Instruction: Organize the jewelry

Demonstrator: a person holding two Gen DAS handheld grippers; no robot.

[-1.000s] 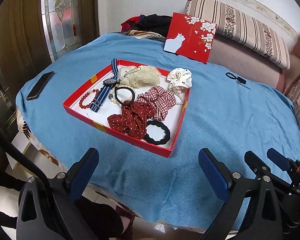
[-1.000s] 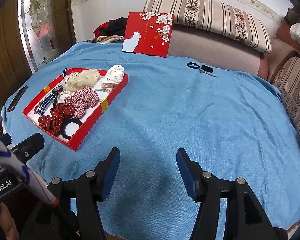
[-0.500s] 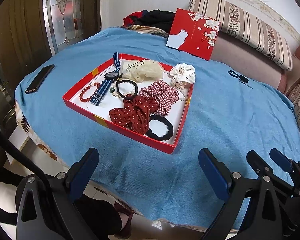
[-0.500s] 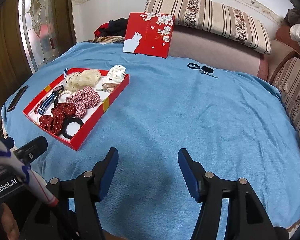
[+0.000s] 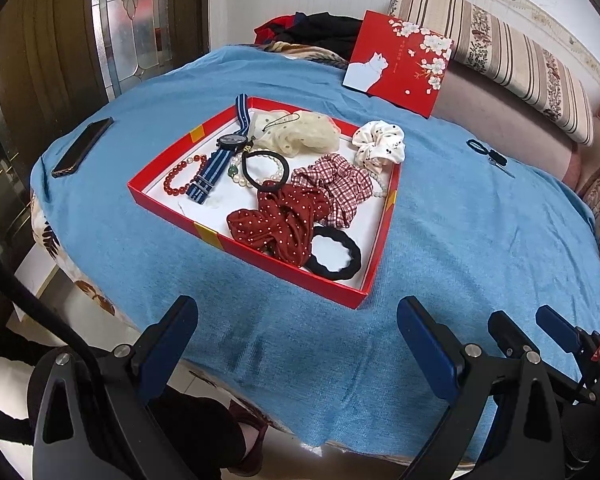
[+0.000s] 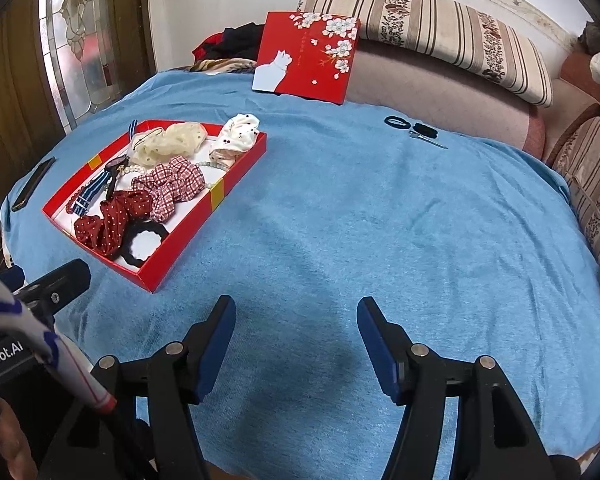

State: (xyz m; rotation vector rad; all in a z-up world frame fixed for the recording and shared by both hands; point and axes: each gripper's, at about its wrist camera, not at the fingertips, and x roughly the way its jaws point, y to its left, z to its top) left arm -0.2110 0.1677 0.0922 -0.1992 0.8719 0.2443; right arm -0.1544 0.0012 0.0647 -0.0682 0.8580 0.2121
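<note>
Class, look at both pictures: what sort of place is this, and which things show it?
Probably a home living room: a striped sofa behind a table under a blue cloth, and a leaded-glass door beside it.

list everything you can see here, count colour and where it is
red tray: 1, red with white floor, left-centre on the blue cloth
scrunchies: 4 in the tray; dark red dotted, red check, cream dotted, white with dark spots on the far rim
black hair ties: thick one at the tray's near corner, thin one mid-tray
watch: 1, blue striped strap, tray's left side
bead bracelets: red beside the strap; pearl, partly hidden
red lid: 1, white cat print, leaning on the sofa
phone: 1, dark, left edge of the cloth
scissors: 1, far right of the cloth, beside a black tie
blue cloth: 1
left gripper: open, empty
right gripper: open, empty
</note>
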